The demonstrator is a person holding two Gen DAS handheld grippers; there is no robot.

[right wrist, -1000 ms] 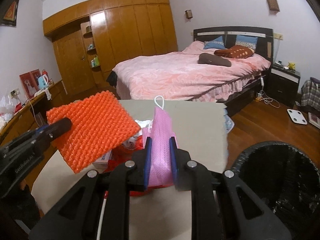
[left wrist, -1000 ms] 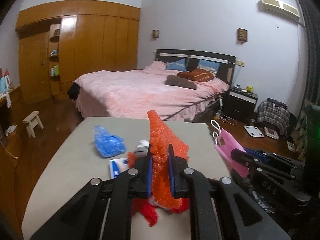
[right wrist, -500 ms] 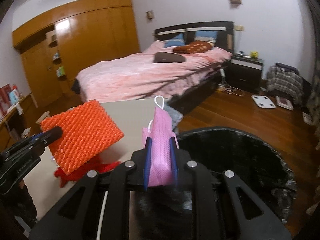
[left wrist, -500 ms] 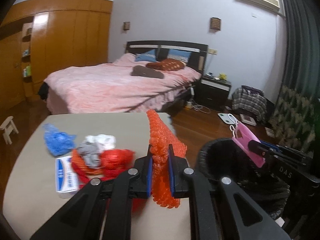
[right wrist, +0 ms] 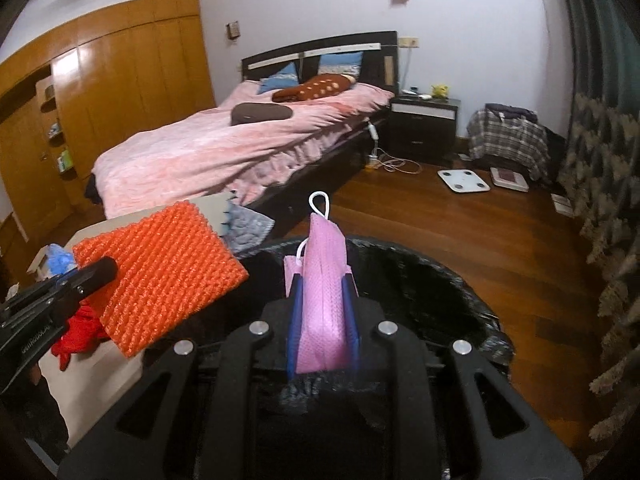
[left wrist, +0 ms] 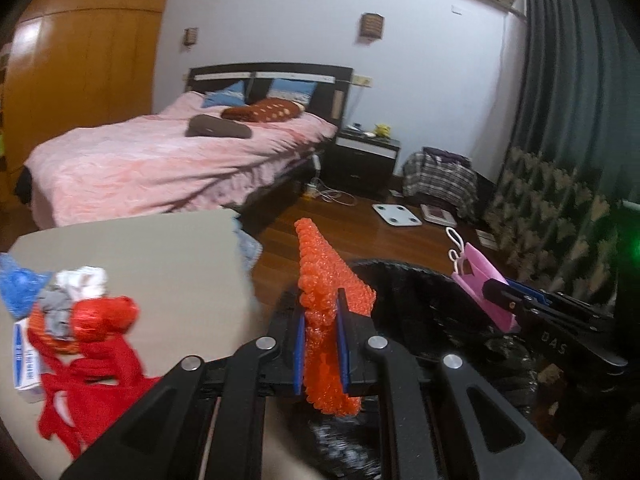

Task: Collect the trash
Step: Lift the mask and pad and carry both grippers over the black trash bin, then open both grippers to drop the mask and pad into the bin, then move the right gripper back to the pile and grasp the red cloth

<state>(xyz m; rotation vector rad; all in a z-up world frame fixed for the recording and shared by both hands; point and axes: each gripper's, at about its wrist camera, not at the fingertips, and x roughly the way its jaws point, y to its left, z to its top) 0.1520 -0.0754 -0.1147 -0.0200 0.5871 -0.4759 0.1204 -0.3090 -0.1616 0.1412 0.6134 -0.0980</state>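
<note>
My left gripper (left wrist: 322, 300) is shut on an orange bubble-wrap pouch (left wrist: 326, 292), held at the near left rim of the black-lined trash bin (left wrist: 416, 296). The pouch also shows in the right wrist view (right wrist: 160, 276). My right gripper (right wrist: 323, 280) is shut on a pink mesh pouch (right wrist: 323, 280) with a white loop, held above the open bin (right wrist: 432, 292). In the left wrist view the pink pouch (left wrist: 482, 282) hangs over the bin's right side.
A beige table (left wrist: 152, 256) on the left holds a red bag (left wrist: 96, 340), a blue bag (left wrist: 16, 288), crumpled white and grey scraps (left wrist: 76, 288) and a small white box (left wrist: 26, 356). A pink bed (left wrist: 160, 160) stands behind. A white scale (left wrist: 396, 214) lies on the wooden floor.
Both grippers have swung right from over the table to the trash bin, each still holding its pouch. The bin now fills the view under the right gripper.
</note>
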